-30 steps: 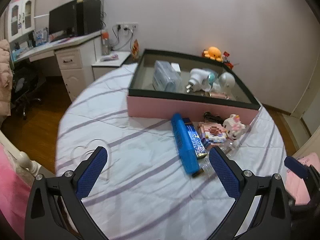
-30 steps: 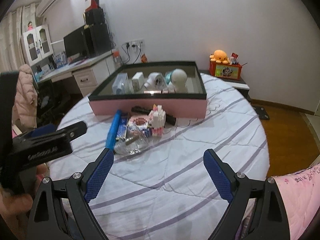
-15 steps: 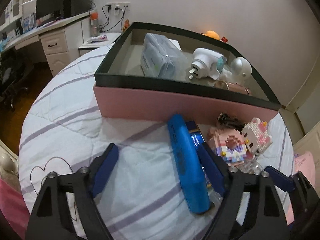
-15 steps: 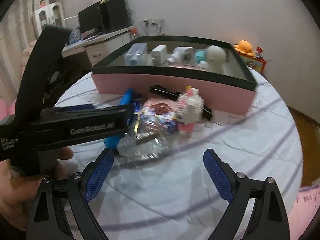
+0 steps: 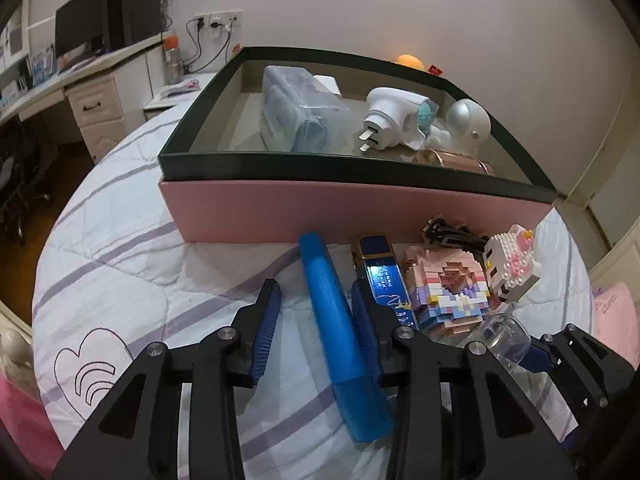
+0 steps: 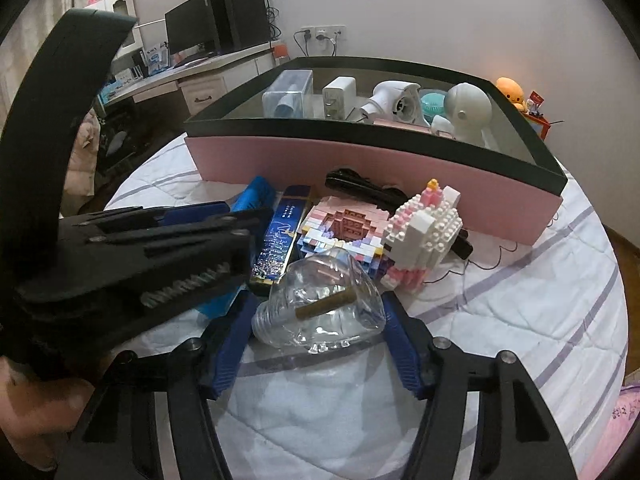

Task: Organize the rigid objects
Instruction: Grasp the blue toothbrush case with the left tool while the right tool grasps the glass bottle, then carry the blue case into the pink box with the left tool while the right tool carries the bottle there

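Left wrist view: left tool (image 5: 316, 326), jaws just closing, straddles the blue case (image 5: 340, 332) on the bed, left pad still clear. Right tool (image 6: 316, 336), also closing, brackets the glass bottle (image 6: 320, 308); contact unclear. Slick glass could squirt out sideways.

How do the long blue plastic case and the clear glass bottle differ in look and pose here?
The long blue plastic case is opaque, slim and straight; the clear glass bottle is transparent, squat and bulbous, with a brownish stick inside. The case's far end reaches the pink box; the bottle lies nearer the camera, on its side. Each lies on the striped bedspread between a closing gripper's jaws: left gripper, right gripper.
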A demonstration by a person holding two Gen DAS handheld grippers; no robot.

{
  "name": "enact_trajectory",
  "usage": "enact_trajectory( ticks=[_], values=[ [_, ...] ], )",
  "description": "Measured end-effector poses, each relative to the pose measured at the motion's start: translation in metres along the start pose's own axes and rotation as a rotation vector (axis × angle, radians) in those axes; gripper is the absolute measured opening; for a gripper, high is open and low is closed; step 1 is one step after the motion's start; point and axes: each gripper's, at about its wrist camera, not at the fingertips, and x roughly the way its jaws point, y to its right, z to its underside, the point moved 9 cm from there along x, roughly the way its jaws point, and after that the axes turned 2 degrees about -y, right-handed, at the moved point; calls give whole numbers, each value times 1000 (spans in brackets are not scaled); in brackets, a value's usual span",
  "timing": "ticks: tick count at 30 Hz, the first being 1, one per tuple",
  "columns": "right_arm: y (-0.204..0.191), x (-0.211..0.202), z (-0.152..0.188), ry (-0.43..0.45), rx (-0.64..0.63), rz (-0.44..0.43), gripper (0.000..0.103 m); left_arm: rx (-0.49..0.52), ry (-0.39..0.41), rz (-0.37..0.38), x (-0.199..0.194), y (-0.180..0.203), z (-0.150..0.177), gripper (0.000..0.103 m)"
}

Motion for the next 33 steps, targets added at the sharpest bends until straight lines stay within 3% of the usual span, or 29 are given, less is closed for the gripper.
enact_trajectory(
  ticks=[1, 5, 22, 33],
  values=[
    [0, 0, 0, 2, -2, 0, 64, -7, 0, 20, -1, 0, 0, 26],
    [1, -6, 2, 18, 15, -10, 64, -42, -2, 65, -5, -4, 5, 16],
    [24, -57, -12, 111, 74, -37, 64, -48, 101, 48, -65, -21, -1, 14],
    [46, -97, -75, 215, 48, -7, 64, 7, 207, 63, -107, -13, -64, 14]
  ],
)
